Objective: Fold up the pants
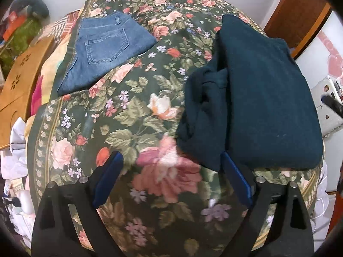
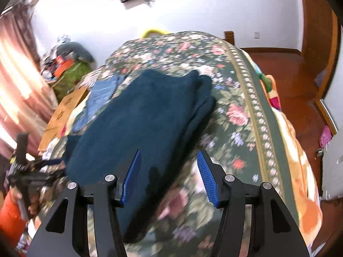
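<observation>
Dark teal pants [image 1: 257, 98] lie folded into a thick bundle on the floral bedspread [image 1: 139, 128], at the right of the left wrist view. They fill the middle of the right wrist view [image 2: 145, 124]. My left gripper [image 1: 171, 160] is open and empty, its right finger beside the bundle's near left corner. My right gripper [image 2: 169, 158] is open and empty, hovering over the bundle's near right edge. The left gripper shows at the far left of the right wrist view [image 2: 32, 171].
Folded blue jeans [image 1: 103, 49] lie at the bed's far left. A wooden board [image 1: 19, 85] and cluttered items sit left of the bed. A white appliance [image 1: 328, 107] stands on the right. Red-brown floor [image 2: 289, 79] lies beyond the bed's right edge.
</observation>
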### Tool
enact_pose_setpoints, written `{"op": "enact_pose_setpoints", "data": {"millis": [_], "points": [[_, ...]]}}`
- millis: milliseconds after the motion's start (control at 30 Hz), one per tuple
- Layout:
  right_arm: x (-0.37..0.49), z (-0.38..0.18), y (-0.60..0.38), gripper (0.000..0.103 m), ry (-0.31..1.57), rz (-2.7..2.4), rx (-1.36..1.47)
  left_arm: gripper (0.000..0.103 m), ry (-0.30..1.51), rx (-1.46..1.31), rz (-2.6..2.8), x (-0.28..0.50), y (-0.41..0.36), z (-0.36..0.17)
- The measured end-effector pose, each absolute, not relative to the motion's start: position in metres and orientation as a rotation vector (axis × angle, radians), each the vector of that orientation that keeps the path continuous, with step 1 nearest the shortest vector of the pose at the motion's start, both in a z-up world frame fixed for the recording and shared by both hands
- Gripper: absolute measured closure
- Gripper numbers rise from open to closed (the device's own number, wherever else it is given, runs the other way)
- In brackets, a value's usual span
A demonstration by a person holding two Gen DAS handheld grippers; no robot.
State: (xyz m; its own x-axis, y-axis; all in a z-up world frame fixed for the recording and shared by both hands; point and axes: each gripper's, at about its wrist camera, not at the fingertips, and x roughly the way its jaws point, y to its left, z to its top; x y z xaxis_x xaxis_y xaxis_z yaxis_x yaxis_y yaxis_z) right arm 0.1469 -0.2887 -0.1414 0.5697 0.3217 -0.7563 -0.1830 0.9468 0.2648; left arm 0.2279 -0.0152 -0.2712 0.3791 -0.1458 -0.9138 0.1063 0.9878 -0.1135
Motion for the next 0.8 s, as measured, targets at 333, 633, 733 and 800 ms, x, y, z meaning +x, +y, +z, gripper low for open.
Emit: {"op": "enact_pose_setpoints", "data": {"millis": [333,633,733,800], "points": [[0.120,-0.172,-0.253,0.051,1.000,0.343,0.177,0.027,1.045,0.019,-0.071,0.252,-0.006,-0.237],[0.120,-0.186,-0.263,0.053,1.016,0.317,0.173,0.027,1.088,0.109,-0.003,0.277,0.006,-0.264],[0.134,-0.166,-0.276,0.053,0.947,0.289,0.157,0.027,1.007,0.130,-0.014,0.286,0.000,-0.236],[0.136,-0.163,-0.279,0.053,0.933,0.290,0.160,0.027,0.972,0.122,-0.075,0.296,-0.010,-0.217]]}}
